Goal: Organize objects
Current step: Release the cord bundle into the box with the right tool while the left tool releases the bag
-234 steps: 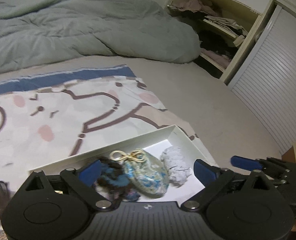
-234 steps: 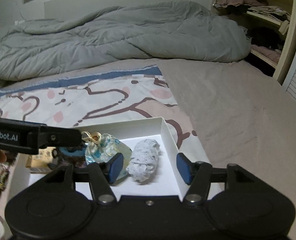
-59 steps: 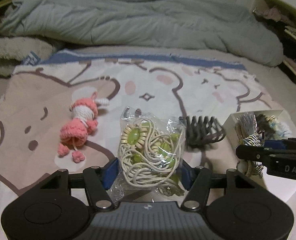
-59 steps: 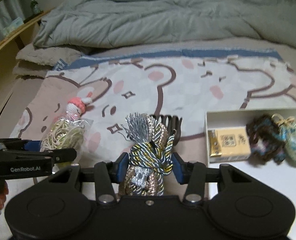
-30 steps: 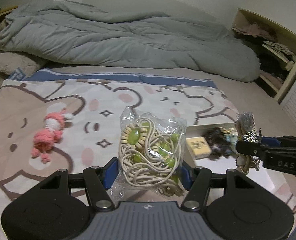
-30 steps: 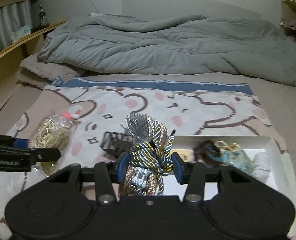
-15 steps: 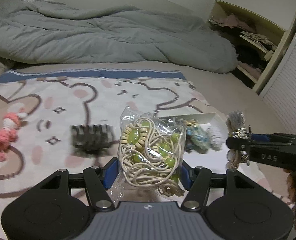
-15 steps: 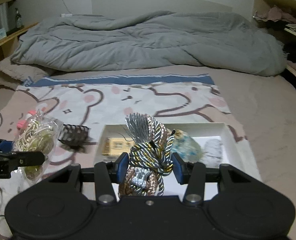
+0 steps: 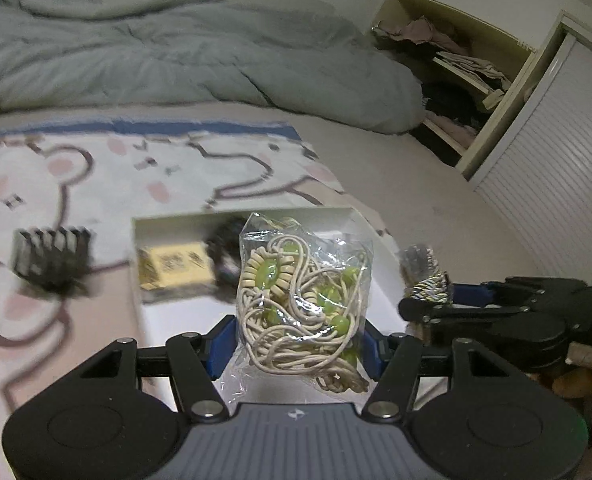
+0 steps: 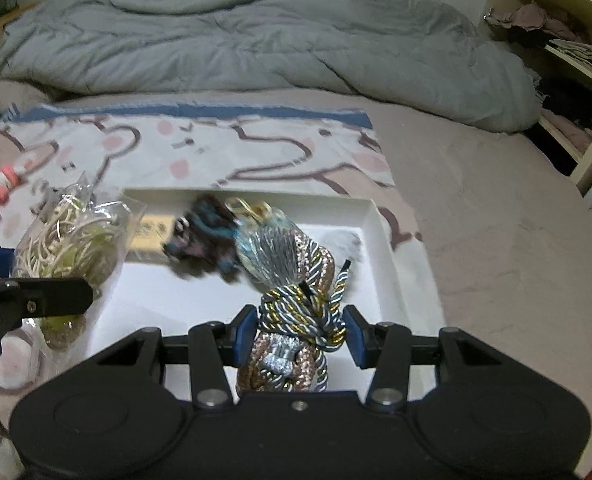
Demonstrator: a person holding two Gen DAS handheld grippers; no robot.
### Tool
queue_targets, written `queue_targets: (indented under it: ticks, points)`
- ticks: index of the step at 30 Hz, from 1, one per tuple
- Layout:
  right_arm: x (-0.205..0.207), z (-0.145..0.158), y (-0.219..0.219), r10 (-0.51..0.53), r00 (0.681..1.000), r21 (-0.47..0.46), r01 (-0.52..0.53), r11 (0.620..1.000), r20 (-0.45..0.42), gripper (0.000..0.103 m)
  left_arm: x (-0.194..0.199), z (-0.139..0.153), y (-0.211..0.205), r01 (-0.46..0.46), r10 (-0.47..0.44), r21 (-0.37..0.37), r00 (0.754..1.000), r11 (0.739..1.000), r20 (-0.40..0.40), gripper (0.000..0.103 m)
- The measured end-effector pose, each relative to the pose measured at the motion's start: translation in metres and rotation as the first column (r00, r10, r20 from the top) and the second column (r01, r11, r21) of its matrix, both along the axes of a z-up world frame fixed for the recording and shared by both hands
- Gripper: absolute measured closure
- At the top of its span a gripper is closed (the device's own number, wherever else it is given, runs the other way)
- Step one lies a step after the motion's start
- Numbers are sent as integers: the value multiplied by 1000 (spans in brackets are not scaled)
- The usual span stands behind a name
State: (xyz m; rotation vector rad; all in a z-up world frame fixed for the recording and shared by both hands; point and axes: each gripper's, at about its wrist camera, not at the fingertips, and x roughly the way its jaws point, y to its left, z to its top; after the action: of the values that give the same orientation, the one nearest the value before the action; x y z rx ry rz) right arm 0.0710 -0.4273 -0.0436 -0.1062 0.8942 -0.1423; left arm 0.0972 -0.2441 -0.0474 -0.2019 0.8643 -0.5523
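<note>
Above a white box [image 10: 379, 220] on the bed, the left gripper [image 9: 297, 344] clamps a bagged cord [image 9: 303, 300] while the right gripper [image 10: 297, 334] clamps a braided rope bundle [image 10: 299, 312].

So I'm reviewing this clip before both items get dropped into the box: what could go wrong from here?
The white box already holds a yellow packet, a dark scrunchie and a blue pouch, so the rope bundle may land on them. The bag of cords, held in the left gripper, is slippery and could slide out. The right gripper is close by; the two might bump.
</note>
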Motion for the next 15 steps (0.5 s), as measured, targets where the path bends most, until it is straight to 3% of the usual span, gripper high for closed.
queue_targets:
  ticks: [4,15]
  points:
    - [-2,-7,-10,-8,1000,-26,7,1000,-26,55,2,-18,-16,-5,0,-78,998,997,-58,41]
    - [-5,-31,-38,-46,994,-65,39,997,-100,55,8,-54,-54,-25,-7,-173,984,985,-179,41]
